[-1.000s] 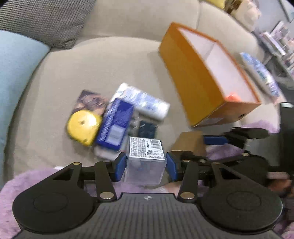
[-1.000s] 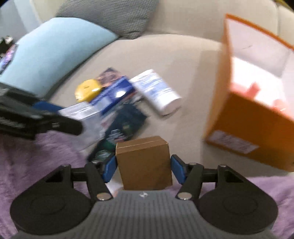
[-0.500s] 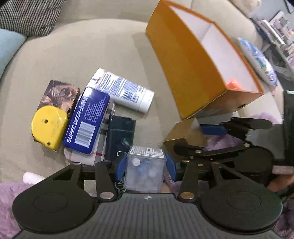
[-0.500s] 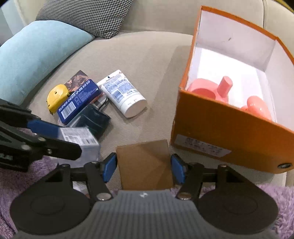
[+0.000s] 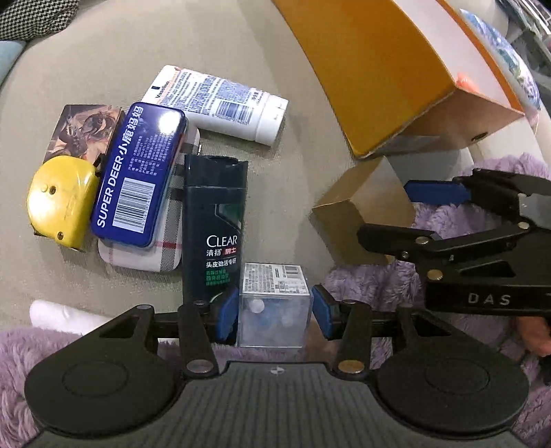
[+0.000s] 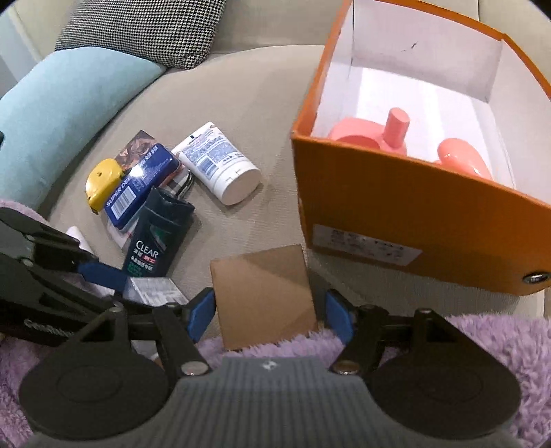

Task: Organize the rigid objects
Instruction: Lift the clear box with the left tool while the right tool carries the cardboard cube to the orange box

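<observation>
Left tongs (image 5: 274,315) pinching a clear plastic cube box (image 5: 273,305), label side up, blue pads tight on both sides; contents blurred (pale round shapes, can't ID). Right tongs (image 6: 265,312) clamped on a plain brown cardboard box (image 6: 263,294); its near edge is hidden behind the tongs body. Both boxes sit low over the sofa seat's front edge, right tongs just to the right of the left ones.

Ahead-left of both tongs, one pile on the seat: 1 dark CLEAR shampoo bottle (image 5: 215,227), 1 blue SUPER DEER tin (image 5: 137,175), 1 yellow tape measure (image 5: 60,201), 1 white Vaseline tube (image 5: 220,103), 1 plaid-patterned case (image 5: 165,255) mostly covered by the tin, 1 brown printed card box (image 5: 82,131) partly under tin and tape measure. White object (image 5: 58,317) left of the left tongs, cut off by purple fleece – can't tell what.

Ahead-right of the right tongs: 1 orange box (image 6: 396,213), open, white inside, holding pink plastic pieces (image 6: 396,138) (looks like 2, partly hidden by the wall).

Surface: beige sofa seat (image 6: 241,86), purple fuzzy fabric (image 6: 499,341) along the near edge. Back-left: 1 light-blue cushion (image 6: 58,113), 1 houndstooth cushion (image 6: 144,31). Room beyond the sofa is cut off and blurred.
</observation>
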The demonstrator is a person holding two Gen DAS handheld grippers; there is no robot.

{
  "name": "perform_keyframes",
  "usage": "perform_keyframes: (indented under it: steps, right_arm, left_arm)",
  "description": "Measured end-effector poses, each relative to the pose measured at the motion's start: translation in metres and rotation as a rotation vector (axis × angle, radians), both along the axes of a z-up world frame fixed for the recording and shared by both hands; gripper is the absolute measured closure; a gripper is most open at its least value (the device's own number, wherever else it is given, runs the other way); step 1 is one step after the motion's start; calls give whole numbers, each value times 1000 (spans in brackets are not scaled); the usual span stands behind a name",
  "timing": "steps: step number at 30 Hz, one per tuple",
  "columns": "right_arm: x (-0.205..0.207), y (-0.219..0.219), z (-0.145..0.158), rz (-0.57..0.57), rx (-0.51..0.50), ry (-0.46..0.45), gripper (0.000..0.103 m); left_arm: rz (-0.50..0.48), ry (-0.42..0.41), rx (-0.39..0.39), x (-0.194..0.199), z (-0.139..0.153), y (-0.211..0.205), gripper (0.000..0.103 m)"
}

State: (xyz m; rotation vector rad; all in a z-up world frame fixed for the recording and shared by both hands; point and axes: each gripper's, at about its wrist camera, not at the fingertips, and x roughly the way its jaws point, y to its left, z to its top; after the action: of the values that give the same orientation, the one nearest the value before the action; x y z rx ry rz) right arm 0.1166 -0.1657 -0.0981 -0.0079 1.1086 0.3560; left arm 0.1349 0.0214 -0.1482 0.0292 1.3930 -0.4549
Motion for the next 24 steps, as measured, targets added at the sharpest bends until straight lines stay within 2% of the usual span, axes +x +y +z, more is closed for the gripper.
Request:
perform_keyframes:
  steps: [7,14,15,17,19,24]
  right_arm:
    - [0,5,-1,13,-10,-21,30]
    - [4,18,-10,64,-14,-31,32]
    - [5,19,-13,69,-18,-19,33]
    - [6,22,-19,72,-51,-15,39]
    - [3,21,-16,73,-46,-30,39]
    - [-12,7,9,46,10,-79,39]
  left_arm:
    - [-26,5,35,-2,-3,-10,46]
    - [-69,-40,110,-10,-9,-31,45]
    - [-67,-46,109,-12,-8,-32,50]
    - [-51,-56,102,-16,-7,-33,50]
    - [-33,-79,100,-24,-1,-31,50]
    - [19,-160,52,-39,26,-25,50]
